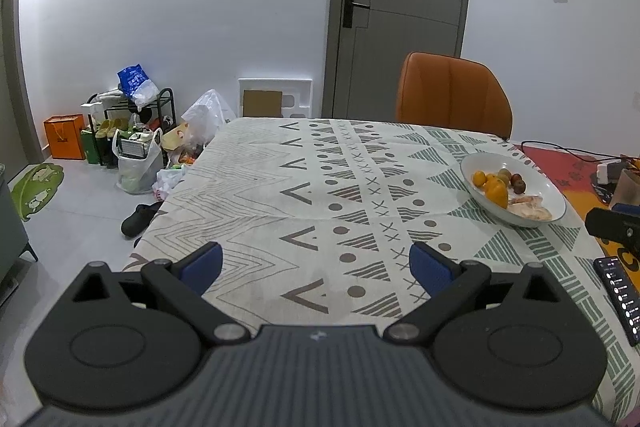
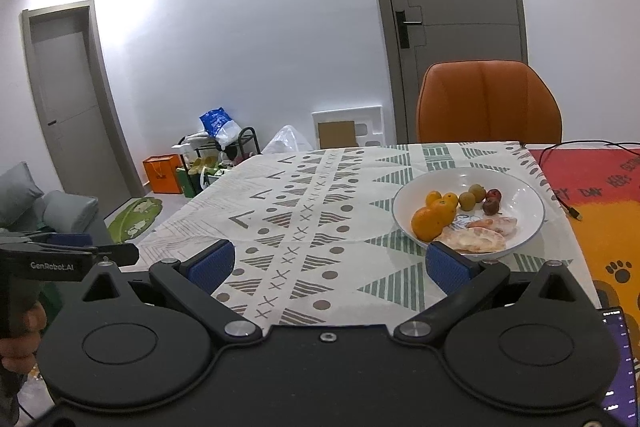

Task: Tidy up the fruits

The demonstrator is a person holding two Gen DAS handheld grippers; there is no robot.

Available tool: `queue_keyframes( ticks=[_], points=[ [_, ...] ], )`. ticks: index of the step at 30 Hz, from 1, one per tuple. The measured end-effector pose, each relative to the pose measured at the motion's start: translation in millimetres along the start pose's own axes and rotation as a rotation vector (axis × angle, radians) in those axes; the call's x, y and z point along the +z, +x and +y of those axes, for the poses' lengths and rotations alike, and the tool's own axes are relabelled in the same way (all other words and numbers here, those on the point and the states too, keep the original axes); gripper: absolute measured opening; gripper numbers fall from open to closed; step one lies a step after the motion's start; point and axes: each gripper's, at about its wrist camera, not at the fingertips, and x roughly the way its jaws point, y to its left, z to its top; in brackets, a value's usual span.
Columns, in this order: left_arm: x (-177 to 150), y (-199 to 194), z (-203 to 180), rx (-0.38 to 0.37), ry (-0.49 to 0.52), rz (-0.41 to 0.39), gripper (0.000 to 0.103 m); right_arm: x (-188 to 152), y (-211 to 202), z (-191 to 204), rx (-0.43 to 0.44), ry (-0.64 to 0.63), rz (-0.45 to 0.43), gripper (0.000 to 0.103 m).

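A white bowl stands on the patterned tablecloth, right of centre. It holds several oranges, two greenish fruits, two small dark red fruits and peeled pale segments. My right gripper is open and empty, low over the table, its right pad just in front of the bowl's near rim. My left gripper is open and empty over the cloth, well left of the bowl. The left gripper also shows at the left edge of the right wrist view.
An orange chair stands at the table's far side before a grey door. A red and orange mat with a black cable lies right of the bowl. A phone lies at the near right. Bags and a shoe rack crowd the floor on the left.
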Motion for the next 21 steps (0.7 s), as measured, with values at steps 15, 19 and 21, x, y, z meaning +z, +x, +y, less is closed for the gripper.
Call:
queue_keyframes(
  ticks=[15,19,21],
  points=[
    [3.0,-9.5,1.1,-0.022,0.003,-0.015,0.099,2.3,-2.2,2.7,0.028,0.016,0.003,0.103],
    [3.4,-9.7,0.9,-0.022,0.002,-0.016,0.099,2.1,-1.5,3.0,0.028,0.015,0.005,0.103],
    [3.7,-9.7,0.7,-0.022,0.002,-0.017,0.099,1.9,-1.1,3.2,0.028,0.014,0.005,0.103]
  ],
)
